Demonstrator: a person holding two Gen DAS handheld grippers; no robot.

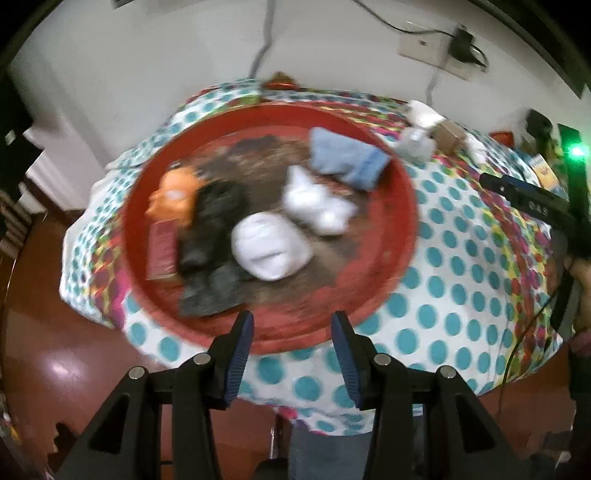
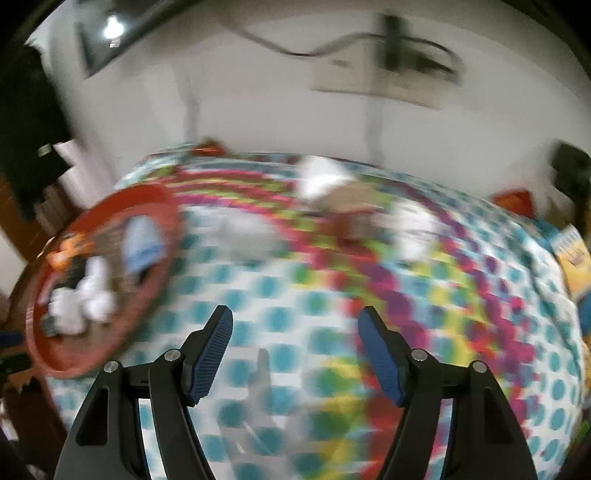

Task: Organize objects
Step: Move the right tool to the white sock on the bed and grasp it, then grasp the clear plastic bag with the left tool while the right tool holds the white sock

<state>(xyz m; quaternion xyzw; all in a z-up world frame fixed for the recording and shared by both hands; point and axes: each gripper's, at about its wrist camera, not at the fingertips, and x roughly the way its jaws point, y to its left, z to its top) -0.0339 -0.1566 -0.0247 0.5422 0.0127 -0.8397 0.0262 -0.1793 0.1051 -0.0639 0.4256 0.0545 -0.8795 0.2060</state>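
Inside the red tray [image 1: 391, 184], most items sat already; few stayed right of it on the bench [image 1: 461, 280]. Both my jaws gaped, empty.

Both views are dimly lit indoors and bent by the fisheye lens, with black corners all round. Motion blur is seen in both: moderate in the left wrist view, where the red tray [image 1: 399, 206] and its contents are smeared, and heavy in the right wrist view, where the dotted cloth [image 2: 332, 295] is streaked. A lamp [image 2: 112, 26] glares at 11 o'clock there. A green light [image 1: 576, 150] glows at 3 o'clock, and glare lies on the floor [image 1: 62, 369] at 8 o'clock.
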